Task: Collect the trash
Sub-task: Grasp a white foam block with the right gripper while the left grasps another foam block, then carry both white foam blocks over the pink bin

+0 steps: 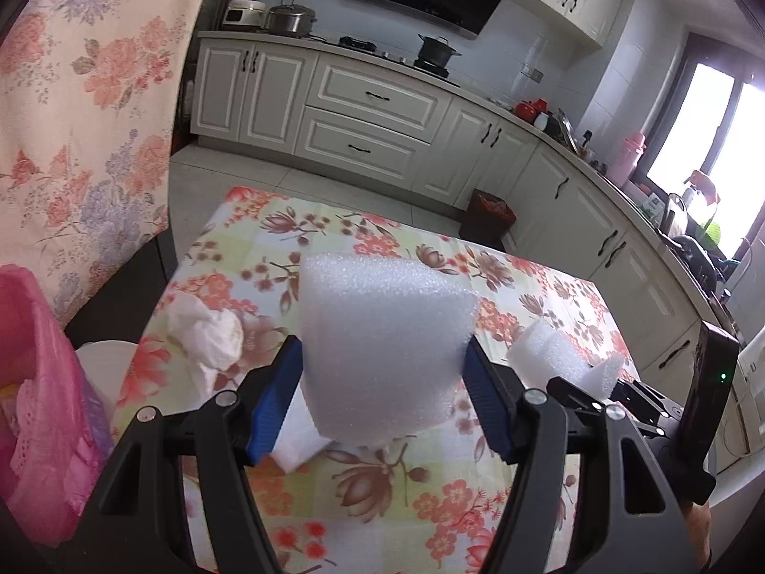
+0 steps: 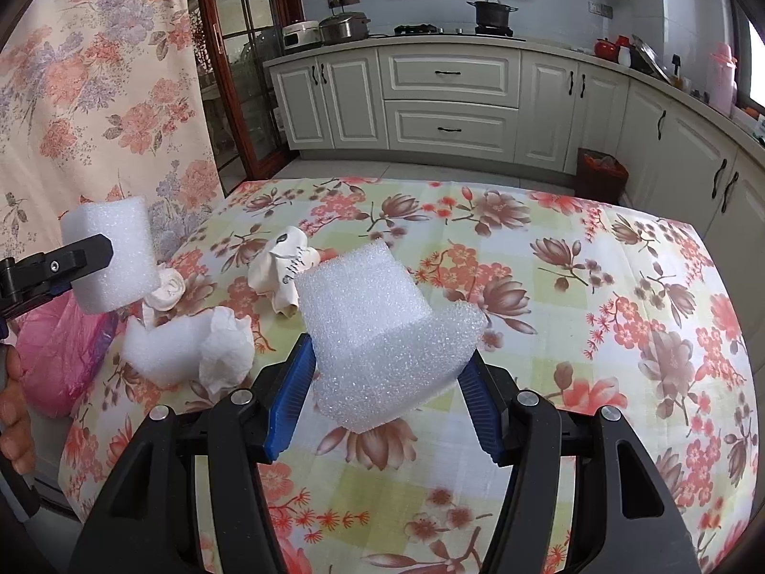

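While our left gripper point(image 1: 382, 382) looks along its blue pads point(image 1: 275, 406), we see them clamped on a white foam block point(image 1: 382, 344) lifted above the floral table point(image 1: 382, 502); a crumpled tissue point(image 1: 210, 335) lies on the cloth to the left, a pink bag point(image 1: 43, 382) sits past the table's left edge, and more foam point(image 1: 554, 354) shows at right. Through the right wrist view, our right gripper point(image 2: 385, 382) squeezes a stepped foam piece point(image 2: 387, 335) between its pads, just above the cloth. Further left lie another foam scrap point(image 2: 158, 349) touching a tissue point(image 2: 227, 349), and a white rag point(image 2: 287, 272) behind; the left gripper's block point(image 2: 112, 253) hangs over the bag point(image 2: 62, 354).
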A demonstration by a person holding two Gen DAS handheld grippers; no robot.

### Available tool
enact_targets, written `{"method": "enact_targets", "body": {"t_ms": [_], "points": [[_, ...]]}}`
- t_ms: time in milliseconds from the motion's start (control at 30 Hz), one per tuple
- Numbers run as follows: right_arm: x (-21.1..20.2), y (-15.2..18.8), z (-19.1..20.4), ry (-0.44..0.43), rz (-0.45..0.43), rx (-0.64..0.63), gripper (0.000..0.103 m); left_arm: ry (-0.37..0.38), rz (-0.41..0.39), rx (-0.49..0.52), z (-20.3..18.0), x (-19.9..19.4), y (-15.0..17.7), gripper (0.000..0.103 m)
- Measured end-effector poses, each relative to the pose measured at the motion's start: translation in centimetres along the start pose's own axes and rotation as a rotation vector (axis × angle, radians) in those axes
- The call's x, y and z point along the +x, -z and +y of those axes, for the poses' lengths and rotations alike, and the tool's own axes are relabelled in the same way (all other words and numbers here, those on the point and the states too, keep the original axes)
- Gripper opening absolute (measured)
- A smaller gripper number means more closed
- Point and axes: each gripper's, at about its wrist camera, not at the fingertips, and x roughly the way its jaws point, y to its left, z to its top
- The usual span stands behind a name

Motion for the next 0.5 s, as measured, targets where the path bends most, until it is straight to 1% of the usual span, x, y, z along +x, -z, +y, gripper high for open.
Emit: {"method": "enact_targets", "body": {"t_ms": [300,500], "points": [[-0.5,-1.5,4.0,-0.052,-0.018,-0.058,0.057,-0.105,-0.086,-0.098,7.2,-5.8,-1.0,0.065],[-0.6,-2.5,7.4,-0.089,-0.023,-0.108,0.057,-0.179,-0.132,-0.163,11.7,-8.8,-1.1,0.065]]}}
